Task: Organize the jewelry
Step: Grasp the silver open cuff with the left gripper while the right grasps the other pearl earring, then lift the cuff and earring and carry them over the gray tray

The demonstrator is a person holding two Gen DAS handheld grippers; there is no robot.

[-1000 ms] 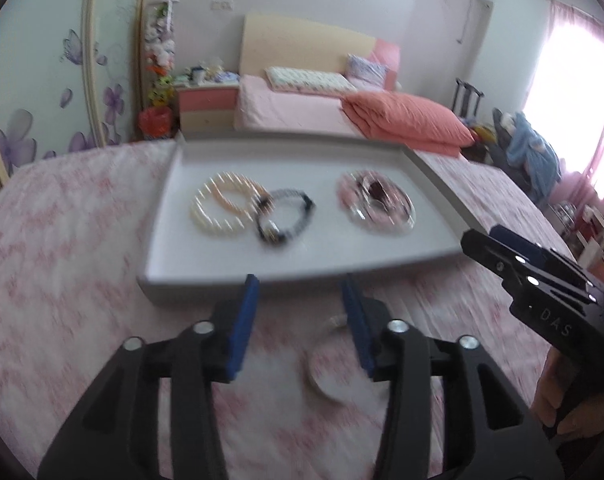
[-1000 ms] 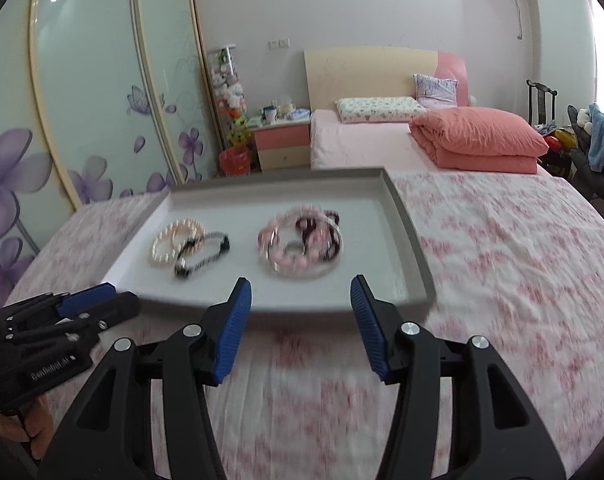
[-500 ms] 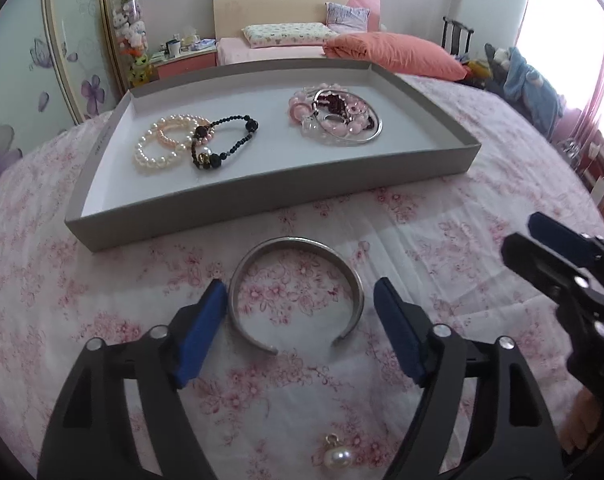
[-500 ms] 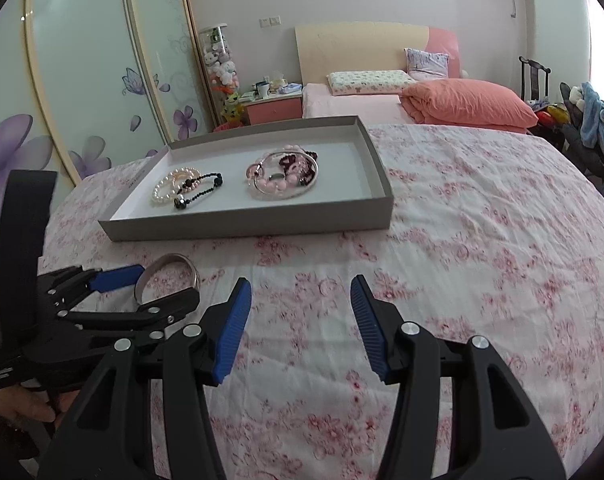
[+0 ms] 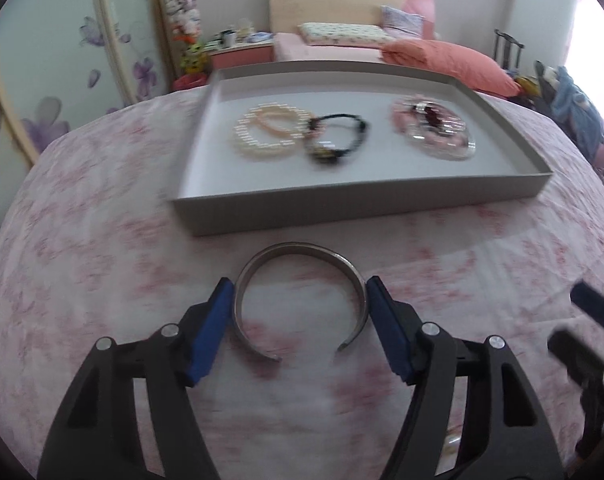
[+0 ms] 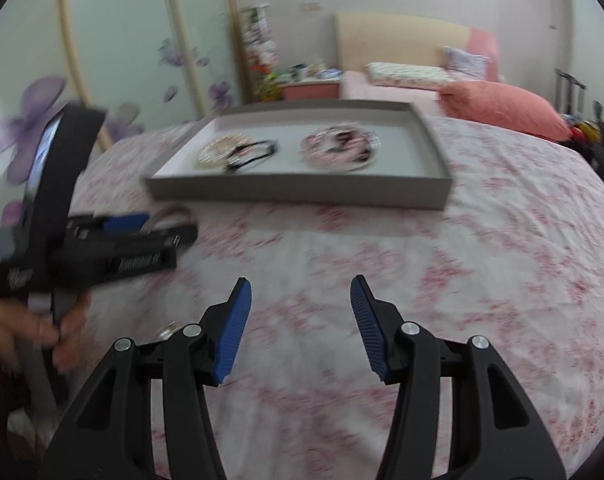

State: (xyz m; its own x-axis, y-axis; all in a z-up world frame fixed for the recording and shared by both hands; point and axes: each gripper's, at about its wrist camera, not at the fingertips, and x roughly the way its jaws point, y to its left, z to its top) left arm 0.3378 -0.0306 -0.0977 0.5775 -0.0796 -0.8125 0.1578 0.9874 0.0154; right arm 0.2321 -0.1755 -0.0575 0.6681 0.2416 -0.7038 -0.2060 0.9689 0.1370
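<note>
Left gripper (image 5: 302, 320) straddling silver cuff (image 5: 298, 296) on the floral bedspread (image 5: 102, 208), blue pads (image 5: 210, 332) flanking the cuff's two sides. Jaws just closing inward; pads very near the metal, contact not confirmed through blur, so counted as released. Cuff flat on the cloth, open gap facing the camera, closed arc facing the tray (image 5: 365, 200).

Right gripper (image 6: 298, 320) spread, nothing between pads, over bare bedspread. Left gripper visible from this view at left, a hand (image 6: 42, 328) on its grip, cuff partly showing between its fingers.

Tray just beyond the cuff, shallow, grey. Inside, left part: pearl bracelet (image 5: 266, 132) with black bead bracelet (image 5: 337, 140) overlapping its right edge. Right part: heap of pink beads and clear pieces (image 5: 433, 132), well apart from the other two; details blurred.

Small pale bead (image 5: 449, 446) at lower edge of left view, mostly hidden behind the finger.

Background: bed with salmon pillow (image 5: 445, 60), wardrobe doors with purple flowers (image 6: 42, 112).
</note>
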